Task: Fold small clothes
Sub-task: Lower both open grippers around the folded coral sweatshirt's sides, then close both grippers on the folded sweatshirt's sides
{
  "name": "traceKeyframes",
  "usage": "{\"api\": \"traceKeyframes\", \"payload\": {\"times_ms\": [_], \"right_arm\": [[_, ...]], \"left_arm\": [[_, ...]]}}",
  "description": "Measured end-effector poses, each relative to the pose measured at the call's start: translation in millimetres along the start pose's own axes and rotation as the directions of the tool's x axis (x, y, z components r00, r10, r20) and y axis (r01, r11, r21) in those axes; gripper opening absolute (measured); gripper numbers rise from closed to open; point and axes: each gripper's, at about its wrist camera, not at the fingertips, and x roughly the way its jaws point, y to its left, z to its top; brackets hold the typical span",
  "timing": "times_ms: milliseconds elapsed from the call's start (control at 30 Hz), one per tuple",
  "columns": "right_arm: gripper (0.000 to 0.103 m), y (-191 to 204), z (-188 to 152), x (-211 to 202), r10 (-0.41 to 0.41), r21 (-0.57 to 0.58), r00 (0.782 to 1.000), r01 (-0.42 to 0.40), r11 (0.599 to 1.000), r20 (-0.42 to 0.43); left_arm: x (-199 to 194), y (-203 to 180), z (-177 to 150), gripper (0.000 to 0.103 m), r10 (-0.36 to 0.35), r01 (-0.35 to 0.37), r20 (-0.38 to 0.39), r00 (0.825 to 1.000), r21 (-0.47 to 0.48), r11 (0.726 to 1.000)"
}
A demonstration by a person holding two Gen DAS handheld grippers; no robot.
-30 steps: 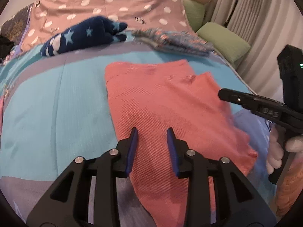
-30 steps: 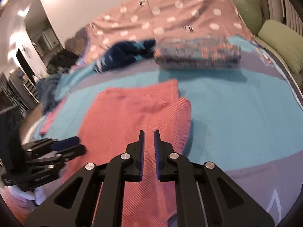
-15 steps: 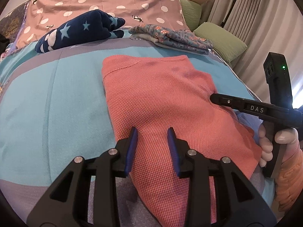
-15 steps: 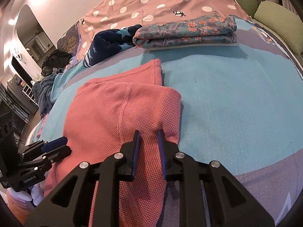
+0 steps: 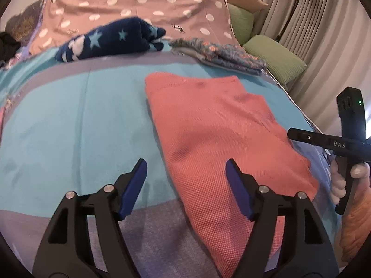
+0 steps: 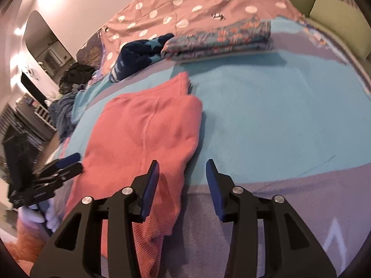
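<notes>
A coral knit garment (image 5: 215, 139) lies folded lengthwise on the turquoise blanket (image 5: 76, 125); it also shows in the right wrist view (image 6: 143, 139). My left gripper (image 5: 185, 183) is open and empty over the garment's near left edge. My right gripper (image 6: 183, 180) is open and empty at the garment's near right edge. The right gripper shows side-on at the right of the left wrist view (image 5: 324, 141). The left gripper shows at the left of the right wrist view (image 6: 58, 166).
A folded floral garment (image 6: 222, 39) and a navy star-patterned garment (image 5: 111, 39) lie at the back of the bed. Behind them is a pink dotted cover (image 5: 139, 2). Green pillows (image 5: 276, 58) sit at the back right. Dark clothes (image 6: 74, 76) are piled at the far left.
Both grippers have opened wide and let go of the coral garment. Its right half now lies folded over the middle. Both grippers have drawn back a little toward the near edge.
</notes>
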Motion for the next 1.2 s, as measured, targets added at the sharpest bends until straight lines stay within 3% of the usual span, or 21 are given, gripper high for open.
{"api": "traceKeyframes", "payload": {"times_ms": [133, 500, 600, 667, 867, 1100, 1200], "right_arm": [[0.052, -1.3, -1.2, 9.8, 0.029, 0.014, 0.999, -0.029, 0.999, -0.037], [0.054, -2.6, 3.8, 19.9, 0.084, 0.012, 0.995, -0.083, 0.996, -0.054], [0.068, -4.1, 7.2, 26.7, 0.143, 0.005, 0.987, -0.143, 0.990, -0.067], [0.070, -4.1, 9.5, 32.8, 0.185, -0.022, 0.980, -0.187, 0.982, -0.077], [0.075, 8.2, 17.1, 44.9, 0.196, -0.097, 0.974, -0.207, 0.974, -0.111], [0.075, -3.1, 33.8, 59.6, 0.333, -0.045, 0.934, -0.341, 0.939, -0.127], [0.075, 0.2, 40.5, 66.4, 0.353, -0.058, 0.924, -0.364, 0.929, -0.149]], "left_arm": [[8.3, 1.9, -0.3, 0.073, -0.046, 0.045, -0.023, 0.999, -0.018, 0.999], [26.1, 12.0, 2.5, 0.076, -0.147, 0.142, -0.065, 0.987, -0.077, 0.987], [31.2, 12.5, 5.7, 0.076, -0.173, 0.167, -0.072, 0.982, -0.077, 0.983], [35.0, 13.3, 8.1, 0.076, -0.188, 0.182, -0.074, 0.979, -0.079, 0.980], [44.8, 12.1, 13.9, 0.076, -0.229, 0.223, -0.078, 0.970, -0.079, 0.972], [52.1, 18.1, 19.1, 0.075, -0.280, 0.271, -0.067, 0.958, -0.116, 0.956], [56.3, 15.0, 23.2, 0.075, -0.271, 0.264, -0.075, 0.960, -0.096, 0.960]]}}
